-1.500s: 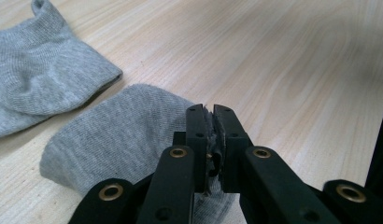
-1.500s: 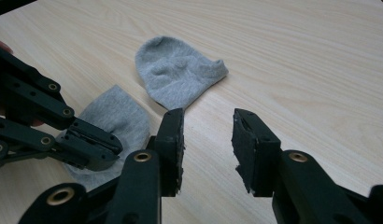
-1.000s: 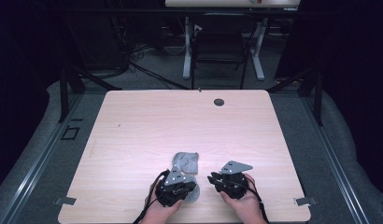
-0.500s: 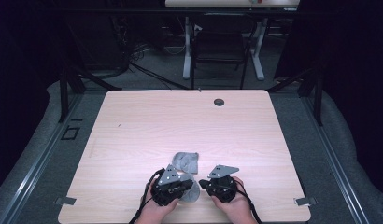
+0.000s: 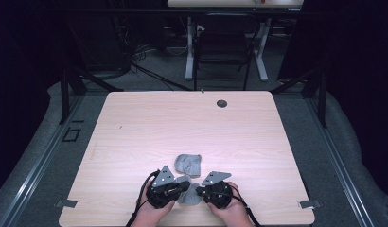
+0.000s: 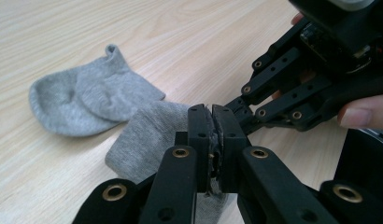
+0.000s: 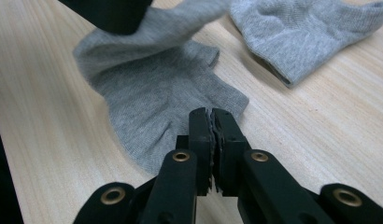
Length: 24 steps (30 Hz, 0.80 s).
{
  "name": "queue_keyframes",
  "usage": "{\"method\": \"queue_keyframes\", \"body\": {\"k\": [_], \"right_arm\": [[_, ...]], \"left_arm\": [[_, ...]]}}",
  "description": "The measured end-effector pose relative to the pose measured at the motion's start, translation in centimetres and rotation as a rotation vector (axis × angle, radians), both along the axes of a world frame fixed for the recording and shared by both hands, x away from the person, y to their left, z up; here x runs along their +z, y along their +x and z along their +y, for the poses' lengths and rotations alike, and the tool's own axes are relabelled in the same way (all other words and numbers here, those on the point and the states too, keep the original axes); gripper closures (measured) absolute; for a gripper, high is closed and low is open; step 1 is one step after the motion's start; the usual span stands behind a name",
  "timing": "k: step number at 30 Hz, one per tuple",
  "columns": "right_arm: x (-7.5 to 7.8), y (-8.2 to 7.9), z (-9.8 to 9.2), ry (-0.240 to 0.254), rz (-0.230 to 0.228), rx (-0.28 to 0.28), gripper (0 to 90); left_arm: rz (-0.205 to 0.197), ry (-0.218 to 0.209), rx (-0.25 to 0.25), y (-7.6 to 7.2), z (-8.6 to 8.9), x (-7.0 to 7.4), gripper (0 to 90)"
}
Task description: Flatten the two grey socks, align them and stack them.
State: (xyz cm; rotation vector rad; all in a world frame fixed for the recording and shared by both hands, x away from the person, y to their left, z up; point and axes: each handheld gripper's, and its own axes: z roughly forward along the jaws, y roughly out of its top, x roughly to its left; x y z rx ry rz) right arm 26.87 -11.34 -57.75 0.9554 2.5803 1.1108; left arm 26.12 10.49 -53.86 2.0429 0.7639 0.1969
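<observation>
Socks, two of them, grey and ankle-cut, lie near the front edge of the pale wooden table (image 5: 135, 132). The near sock (image 5: 188, 197) sits between the two grippers; the far sock (image 5: 188, 163) lies just beyond it, bunched up and apart from both tools.

The left gripper (image 6: 211, 135) has its jaws pressed together on an edge of the near sock, a sliver of grey cloth showing between the pads. The right gripper (image 7: 211, 140) has just been closing and now pinches the same sock's opposite edge, the fabric puckering toward its tips. Both hands rest low at the table's near edge, the grippers pointing toward each other.
</observation>
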Motion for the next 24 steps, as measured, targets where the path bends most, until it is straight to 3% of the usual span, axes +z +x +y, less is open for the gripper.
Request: {"method": "queue_keyframes", "body": {"k": [4, 13, 18, 21, 24], "right_arm": [[0.0, -0.1, -0.1, -0.006, 0.006, -0.009, 86.5], [0.2, -0.2, -0.5, -0.02, 0.005, -0.029, 86.4], [0.3, -0.4, -0.6, -0.034, 0.005, -0.041, 86.3], [0.3, -0.5, -0.6, -0.038, 0.0, -0.043, 86.2], [0.3, -0.6, -0.5, -0.049, -0.007, -0.04, 86.1]], "left_arm": [[0.001, -0.001, 0.019, -0.1, 1.0, 0.0, 87.3], [0.03, 0.056, 0.047, -0.2, 3.4, -0.3, 86.9], [0.041, 0.064, 0.088, -0.3, 4.5, -0.6, 87.0], [0.084, 0.055, 0.109, -0.1, 5.2, -0.8, 87.2], [0.079, 0.039, 0.132, 0.0, 5.8, -0.4, 85.6]]}}
